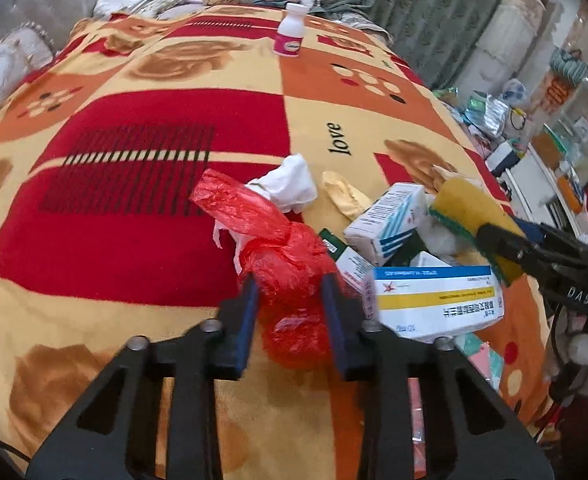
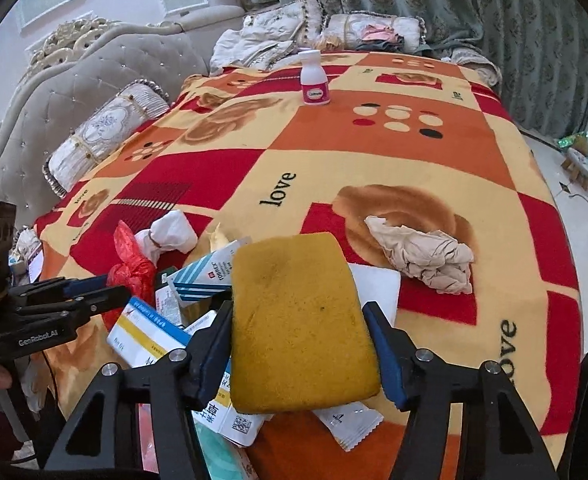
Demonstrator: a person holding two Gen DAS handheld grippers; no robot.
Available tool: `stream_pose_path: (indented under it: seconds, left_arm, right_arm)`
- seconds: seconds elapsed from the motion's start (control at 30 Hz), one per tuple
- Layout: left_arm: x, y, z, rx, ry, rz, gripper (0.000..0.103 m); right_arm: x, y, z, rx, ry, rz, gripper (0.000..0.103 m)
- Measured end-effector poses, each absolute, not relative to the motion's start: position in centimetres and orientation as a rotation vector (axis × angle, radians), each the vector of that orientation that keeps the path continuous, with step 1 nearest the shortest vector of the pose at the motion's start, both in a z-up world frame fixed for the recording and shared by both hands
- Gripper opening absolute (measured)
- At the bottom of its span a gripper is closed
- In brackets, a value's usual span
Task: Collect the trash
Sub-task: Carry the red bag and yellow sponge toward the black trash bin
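Trash lay heaped at the near edge of the bed (image 2: 414, 152), on the patterned blanket. The pile held a red plastic bag (image 1: 294, 264), several medicine boxes (image 1: 434, 300), a white tissue wad (image 1: 289, 184) and a yellow scrap (image 1: 344, 196).

The left tool (image 1: 289, 292) stood with its fingers either side of the red plastic bag, touching or nearly so; whether it was clenched on the bag I could not tell. The right tool (image 2: 298, 320) was clamped on a yellow sponge (image 2: 298, 320), held above the boxes.

Outward from the pile: a crumpled beige cloth (image 2: 422, 256) lay at about 2 o'clock from the sponge, apart from the heap. A white bottle (image 2: 314, 78) with a pink label stood upright at 12 o'clock, far up the bed near the pillows (image 2: 105, 132).

No bin or collecting bag was visible in either view.

Judgement: gathering partly done. Most items were heaped together; cloth and bottle were not yet collected, and nothing shown as disposed of.
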State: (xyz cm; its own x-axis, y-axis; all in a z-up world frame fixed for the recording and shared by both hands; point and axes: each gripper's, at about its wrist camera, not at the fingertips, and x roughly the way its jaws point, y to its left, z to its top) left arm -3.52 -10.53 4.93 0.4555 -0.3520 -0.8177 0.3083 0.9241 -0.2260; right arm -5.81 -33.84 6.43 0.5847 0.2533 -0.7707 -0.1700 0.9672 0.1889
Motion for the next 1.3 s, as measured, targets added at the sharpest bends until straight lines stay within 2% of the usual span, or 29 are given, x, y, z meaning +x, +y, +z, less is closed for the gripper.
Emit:
stream_pose_path:
  seconds: [0.13, 0.43, 0.8, 1.3]
  left_arm:
    - [-4.0, -10.1, 7.2, -0.053, 0.979, -0.408, 0.017]
    - [-5.2, -11.8, 12.2, -0.037, 0.888, -0.464, 0.015]
    - [-7.1, -21.7, 14.3, 0.035, 0.868, -0.625, 0.016]
    - [-10.2, -36.4, 13.1, 0.157, 0.904, -0.792, 0.016]
  right_arm:
    - [-6.7, -34.3, 8.0, 0.112, 0.858, 0.254, 0.059]
    - [-9.3, -36.5, 11.3, 0.118, 0.773, 0.23, 0.058]
    - [-12.8, -43.1, 12.0, 0.147, 0.745, 0.099, 0.058]
    - [-18.9, -55.1, 11.2, 0.24, 0.75, -0.142, 0.059]
